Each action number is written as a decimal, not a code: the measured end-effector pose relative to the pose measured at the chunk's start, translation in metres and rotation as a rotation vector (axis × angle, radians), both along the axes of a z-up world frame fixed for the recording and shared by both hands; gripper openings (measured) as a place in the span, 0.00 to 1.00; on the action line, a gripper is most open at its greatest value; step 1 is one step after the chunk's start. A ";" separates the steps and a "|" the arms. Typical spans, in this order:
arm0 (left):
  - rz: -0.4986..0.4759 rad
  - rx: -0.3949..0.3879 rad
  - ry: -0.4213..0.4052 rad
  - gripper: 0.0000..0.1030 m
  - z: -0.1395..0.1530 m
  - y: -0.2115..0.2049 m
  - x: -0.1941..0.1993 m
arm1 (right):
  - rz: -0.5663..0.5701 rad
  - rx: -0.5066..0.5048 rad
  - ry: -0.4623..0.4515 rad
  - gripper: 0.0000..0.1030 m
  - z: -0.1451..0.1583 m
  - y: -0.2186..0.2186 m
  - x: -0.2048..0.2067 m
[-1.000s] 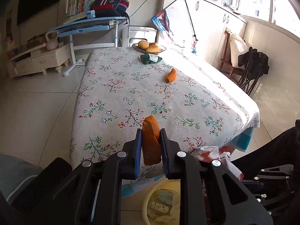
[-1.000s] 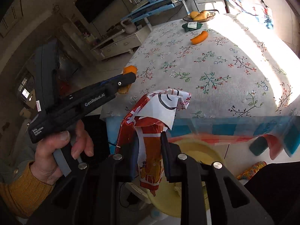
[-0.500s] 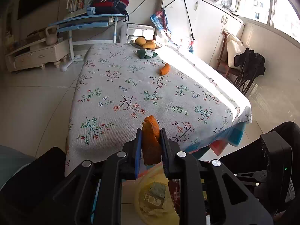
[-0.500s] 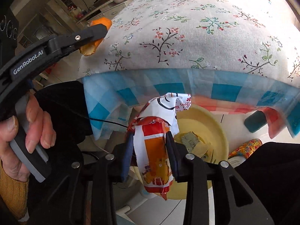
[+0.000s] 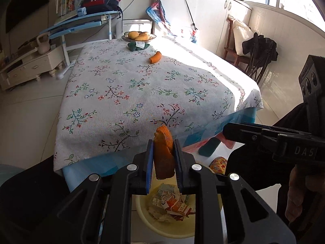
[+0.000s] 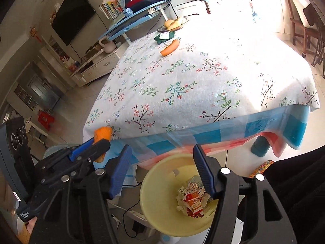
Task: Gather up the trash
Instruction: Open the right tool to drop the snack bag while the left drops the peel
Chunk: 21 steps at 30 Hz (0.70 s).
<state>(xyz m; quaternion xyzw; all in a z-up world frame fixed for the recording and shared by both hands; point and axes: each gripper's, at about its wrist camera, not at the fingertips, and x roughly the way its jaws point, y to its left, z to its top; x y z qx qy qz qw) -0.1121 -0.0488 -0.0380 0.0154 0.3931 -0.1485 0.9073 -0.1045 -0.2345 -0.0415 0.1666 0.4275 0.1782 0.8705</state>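
Wrapper now lies in the yellow bin below the bench's near edge. My right tool has just been opening, nothing between its jaws. Left tool is clamped on the peel, just above the bin; I judge releasing it there comes next.

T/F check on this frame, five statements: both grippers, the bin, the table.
1. The left gripper is shut on the orange peel. True.
2. The right gripper grips the snack wrapper. False: its jaws have just been opening and nothing is between them; the wrapper lies in the yellow bin.
3. The bin stands on the table. False: it sits on the floor below the table's edge.
4. A carrot lies on the tablecloth. True.
5. The fruit bowl is empty. False: it holds yellow fruit.
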 end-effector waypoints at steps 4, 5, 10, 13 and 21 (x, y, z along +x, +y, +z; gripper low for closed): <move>-0.048 0.036 0.042 0.18 -0.010 -0.011 -0.005 | -0.060 0.030 -0.051 0.61 0.008 -0.012 -0.003; -0.065 0.044 0.065 0.18 -0.014 -0.014 -0.004 | -0.072 0.037 -0.062 0.61 0.009 -0.015 -0.004; -0.113 0.099 0.147 0.28 -0.035 -0.024 -0.007 | -0.100 0.056 -0.089 0.63 0.018 -0.023 -0.004; -0.103 0.120 0.124 0.42 -0.033 -0.026 -0.009 | -0.102 0.061 -0.094 0.63 0.020 -0.024 -0.005; -0.031 0.110 0.083 0.53 -0.026 -0.013 -0.008 | -0.098 0.061 -0.101 0.63 0.020 -0.024 -0.006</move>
